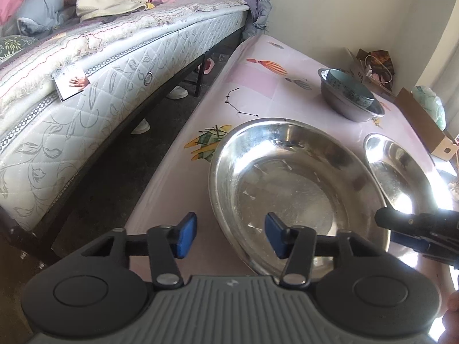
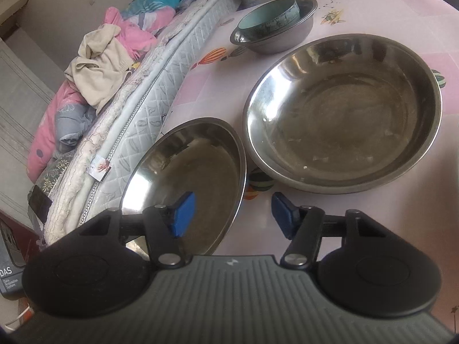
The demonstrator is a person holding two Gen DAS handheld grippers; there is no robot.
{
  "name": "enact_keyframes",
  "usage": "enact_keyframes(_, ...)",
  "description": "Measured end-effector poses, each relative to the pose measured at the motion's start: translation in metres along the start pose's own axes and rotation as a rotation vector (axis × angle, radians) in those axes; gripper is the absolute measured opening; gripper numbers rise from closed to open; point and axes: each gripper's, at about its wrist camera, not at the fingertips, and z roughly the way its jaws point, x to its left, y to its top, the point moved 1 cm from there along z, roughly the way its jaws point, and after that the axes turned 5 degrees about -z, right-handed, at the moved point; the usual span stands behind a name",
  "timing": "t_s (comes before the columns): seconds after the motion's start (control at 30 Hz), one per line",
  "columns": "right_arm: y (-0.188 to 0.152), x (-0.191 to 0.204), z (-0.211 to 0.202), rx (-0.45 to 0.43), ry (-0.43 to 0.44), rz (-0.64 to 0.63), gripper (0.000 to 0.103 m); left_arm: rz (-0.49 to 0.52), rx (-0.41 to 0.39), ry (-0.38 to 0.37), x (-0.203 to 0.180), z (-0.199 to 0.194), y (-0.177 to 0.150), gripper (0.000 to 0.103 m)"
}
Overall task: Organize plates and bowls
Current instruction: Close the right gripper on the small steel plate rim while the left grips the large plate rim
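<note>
A large steel basin (image 1: pixel 295 189) sits on the pink table; it also shows in the right wrist view (image 2: pixel 344 114). A smaller steel plate (image 1: pixel 398 169) lies beside it (image 2: pixel 195 177). Farther off, a teal bowl (image 1: pixel 350 87) sits inside a small steel bowl (image 1: pixel 344 106), also seen from the right wrist (image 2: pixel 269 17). My left gripper (image 1: pixel 231 236) is open, its jaws straddling the basin's near rim. My right gripper (image 2: pixel 235 215) is open, its jaws straddling the plate's near rim; it shows in the left wrist view (image 1: pixel 413 229).
A bed (image 1: pixel 100 66) with piled bedding runs along the table's left side, a strip of dark floor (image 1: pixel 114 172) between. A cardboard box (image 1: pixel 424 120) and bags (image 1: pixel 375 66) stand at the table's far right by the wall.
</note>
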Motion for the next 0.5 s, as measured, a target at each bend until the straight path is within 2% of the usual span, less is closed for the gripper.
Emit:
enact_keyframes(0.07, 0.000, 0.000, 0.005, 0.007, -0.004, 0.005, 0.047, -0.005, 0.002, 0.004, 0.001, 0.001, 0.001, 0.032)
enact_keyframes(0.27, 0.000, 0.004, 0.014, 0.024, -0.020, -0.016, 0.023, -0.020, 0.005, 0.019, 0.004, 0.003, 0.004, 0.021)
enact_keyframes(0.37, 0.000, 0.006, 0.016, 0.027, -0.016, -0.023, 0.016, -0.024, 0.007, 0.016, 0.004, 0.003, 0.005, 0.015)
enact_keyframes(0.5, -0.001, 0.007, 0.018, 0.032, -0.025, -0.030, 0.010, -0.017, 0.000, 0.029, 0.003, 0.002, 0.004, 0.014)
